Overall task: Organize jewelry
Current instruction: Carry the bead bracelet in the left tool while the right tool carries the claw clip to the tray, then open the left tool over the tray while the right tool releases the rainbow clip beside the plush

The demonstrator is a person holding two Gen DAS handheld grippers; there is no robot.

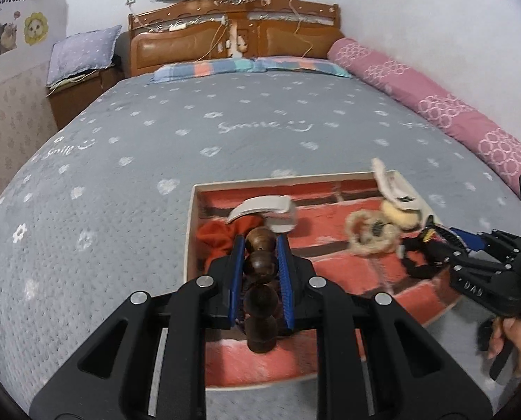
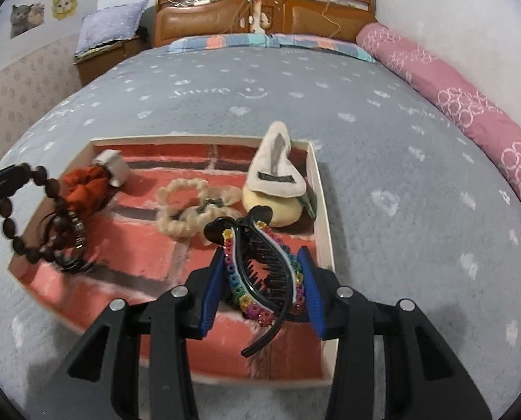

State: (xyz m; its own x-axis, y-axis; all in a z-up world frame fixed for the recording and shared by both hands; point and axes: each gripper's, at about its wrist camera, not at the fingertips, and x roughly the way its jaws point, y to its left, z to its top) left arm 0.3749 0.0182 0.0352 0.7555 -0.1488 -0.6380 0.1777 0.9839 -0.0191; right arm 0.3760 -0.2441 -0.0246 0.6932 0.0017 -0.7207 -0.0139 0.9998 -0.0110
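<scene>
I have both claws loaded over the tray (image 2: pixel 318 210), which lies on the grey bedspread (image 1: pixel 225 122) in the lower middle of each view. My left gripper (image 1: pixel 260 245) is clamped on a bracelet (image 1: pixel 259 269) of round, dark, polished wooden beads; in the right view its loop hangs at the left edge, above the tray's near left corner. My right gripper (image 2: pixel 264 266) is pinched on a hair clip (image 2: pixel 260 280), a curved black plastic comb-clip edged with small rainbow flowers, held above the tray's lower right part.

To do this well, I judge each piece should go down on bare red brick-print lining, apart from the orange scrunchie (image 2: pixel 85 189), the cream braided ring (image 2: pixel 183 210) and the soft cream and yellow plush piece (image 2: pixel 278 178). Lower the beads slowly so the loop settles flat. The clip is rigid and springy; release it low so it doesn't bounce.
</scene>
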